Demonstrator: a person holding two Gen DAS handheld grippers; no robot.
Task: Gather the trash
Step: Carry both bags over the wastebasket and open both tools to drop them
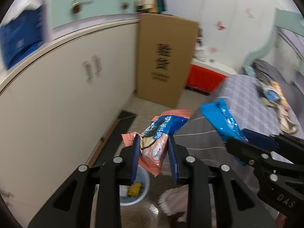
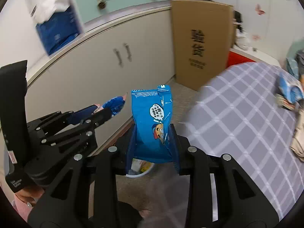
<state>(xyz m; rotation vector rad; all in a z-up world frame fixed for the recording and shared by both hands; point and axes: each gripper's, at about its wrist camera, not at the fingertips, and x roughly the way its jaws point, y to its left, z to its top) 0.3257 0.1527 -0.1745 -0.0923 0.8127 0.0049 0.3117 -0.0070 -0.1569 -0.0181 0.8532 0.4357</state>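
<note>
Right by my camera, my left gripper [image 1: 153,148] pinches a crinkly pink and blue snack wrapper [image 1: 158,133] at its middle, its long side leaning up toward 1 o'clock, and my right gripper [image 2: 153,142] squeezes a shiny blue snack bag [image 2: 152,125] low down, standing straight up toward 12 o'clock. Both feel like light, thin, soft, slippery plastic to me, so I think holding them across the flat middle is best. A small round pale blue bin [image 1: 140,193] with trash inside sits on the floor at 6 o'clock, just under the wrappers.
</note>
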